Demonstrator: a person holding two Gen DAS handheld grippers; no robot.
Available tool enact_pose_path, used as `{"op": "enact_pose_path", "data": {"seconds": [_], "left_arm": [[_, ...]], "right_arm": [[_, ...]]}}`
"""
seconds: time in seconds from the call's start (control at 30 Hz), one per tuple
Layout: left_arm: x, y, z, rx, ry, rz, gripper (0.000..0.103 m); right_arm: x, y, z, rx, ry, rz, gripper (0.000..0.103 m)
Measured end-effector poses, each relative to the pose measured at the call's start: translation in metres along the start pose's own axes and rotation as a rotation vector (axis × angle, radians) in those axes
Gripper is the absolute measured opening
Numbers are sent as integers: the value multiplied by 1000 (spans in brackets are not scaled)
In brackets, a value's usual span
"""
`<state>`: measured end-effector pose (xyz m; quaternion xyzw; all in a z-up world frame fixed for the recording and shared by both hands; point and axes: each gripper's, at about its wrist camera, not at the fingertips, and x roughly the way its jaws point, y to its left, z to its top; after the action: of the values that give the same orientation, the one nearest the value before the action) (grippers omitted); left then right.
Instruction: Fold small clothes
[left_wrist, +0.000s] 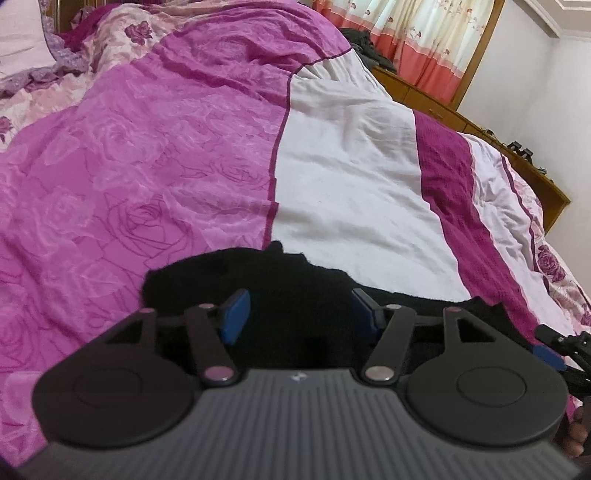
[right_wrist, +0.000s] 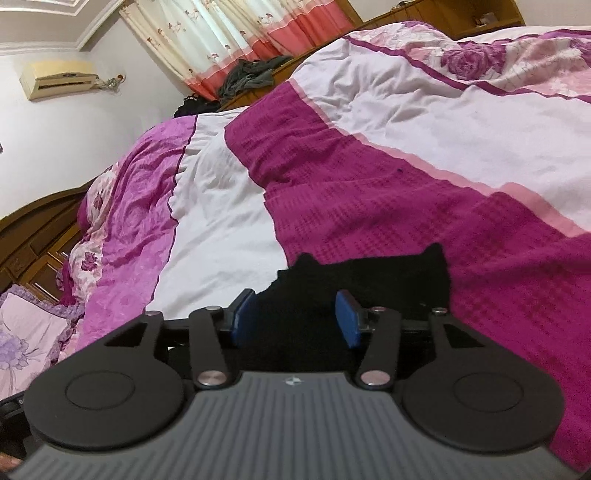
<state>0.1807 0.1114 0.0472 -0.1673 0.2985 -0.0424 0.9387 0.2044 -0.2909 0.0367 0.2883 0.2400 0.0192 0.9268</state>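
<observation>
Both tongs (left_wrist: 300, 314) (right_wrist: 295, 318) gape, seemingly over black cloth (left_wrist: 295, 273) (right_wrist: 369, 280).

We're in a home bedroom, no question. A big bed (left_wrist: 351, 155) fills both views, spread with a rumpled quilt (right_wrist: 369, 177) in magenta, white and rose-print panels. A frilled pillow (right_wrist: 26, 343) sits at the head, by a carved wooden headboard (right_wrist: 33, 236). Beyond the bed, flowered curtains (right_wrist: 229, 33) with coral bands hang at the window, loose dark clothing (right_wrist: 251, 77) is heaped on the wooden frame, and an air-conditioning unit (right_wrist: 55, 79) is mounted high on the pale wall.
</observation>
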Motion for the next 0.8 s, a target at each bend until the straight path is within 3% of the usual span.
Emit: {"op": "enact_pose_path", "data": {"seconds": [0.37, 0.8], "left_arm": [[-32, 1, -7, 58, 76, 34, 62], [-79, -3, -30, 81, 158, 68, 62]], "right_arm": [[-57, -20, -5, 45, -11, -10, 56], [-106, -9, -29, -67, 43, -12, 56]]}}
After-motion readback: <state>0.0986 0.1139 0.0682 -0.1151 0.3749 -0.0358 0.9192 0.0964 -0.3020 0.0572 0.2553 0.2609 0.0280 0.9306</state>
